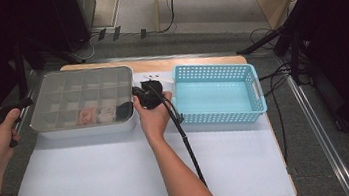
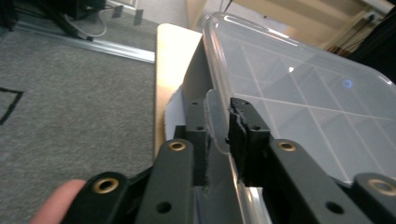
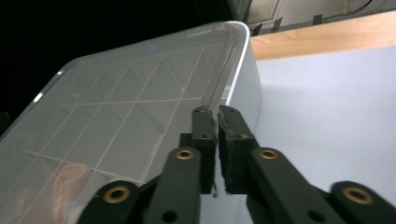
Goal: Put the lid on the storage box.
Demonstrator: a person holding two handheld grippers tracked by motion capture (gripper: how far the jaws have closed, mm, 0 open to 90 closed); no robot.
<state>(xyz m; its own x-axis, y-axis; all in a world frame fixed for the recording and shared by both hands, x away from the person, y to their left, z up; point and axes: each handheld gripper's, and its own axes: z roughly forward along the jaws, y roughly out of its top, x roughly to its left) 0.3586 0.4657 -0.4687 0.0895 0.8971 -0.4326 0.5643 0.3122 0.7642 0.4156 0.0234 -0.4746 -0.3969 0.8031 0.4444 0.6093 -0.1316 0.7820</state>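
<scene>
Clear plastic lid on the grey compartment box is pinched at opposite edges by left gripper and right gripper. Uneven lifting could make the thin rim slip free.

Grippers we hold: two, left and right
Lidded compartment boxes: one
Blue baskets: one

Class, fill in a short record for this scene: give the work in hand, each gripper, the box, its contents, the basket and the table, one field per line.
work: both grippers grip the lid edges of a compartment box
left gripper: at the lid's left edge tab, jaws around it
right gripper: shut on the lid's right edge
lid: clear, on the box
contents: small items in the near compartments, kind unclear
basket: blue, right of the box, apart from it
table: white sheet over wood
</scene>
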